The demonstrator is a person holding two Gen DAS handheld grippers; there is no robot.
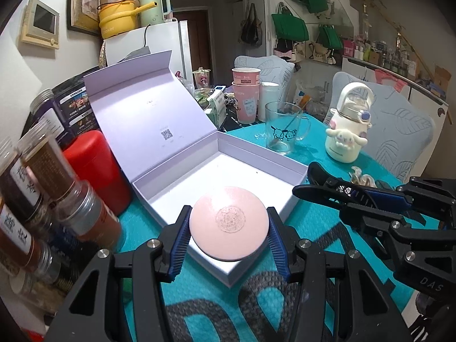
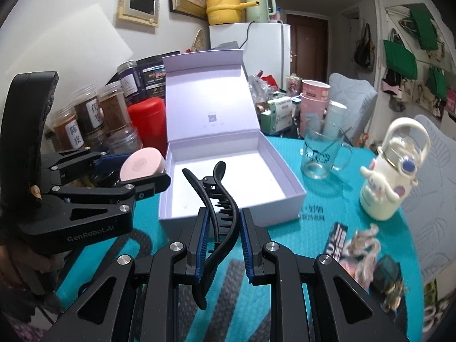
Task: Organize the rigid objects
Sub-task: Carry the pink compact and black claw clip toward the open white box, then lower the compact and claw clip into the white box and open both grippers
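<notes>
A round pink compact (image 1: 228, 223) sits between the blue pads of my left gripper (image 1: 228, 222), which is shut on it, held above the near corner of the open white box (image 1: 250, 168). In the right wrist view that compact (image 2: 141, 164) shows left of the box (image 2: 182, 208). My right gripper (image 2: 223, 219) is shut on a black hair claw clip (image 2: 219, 199), just in front of the box's near wall. In the left wrist view the right gripper (image 1: 322, 189) enters from the right with the clip (image 1: 319, 171). The box's lid (image 1: 148, 108) stands open at the back.
Spice jars (image 1: 37, 171) and a red canister (image 1: 97, 168) crowd the left. A glass mug (image 1: 282, 128), a white character bottle (image 1: 349, 131) and pink cups (image 1: 246, 97) stand beyond the box. A keychain and small items (image 2: 367, 250) lie on the teal mat (image 2: 285, 242) at the right.
</notes>
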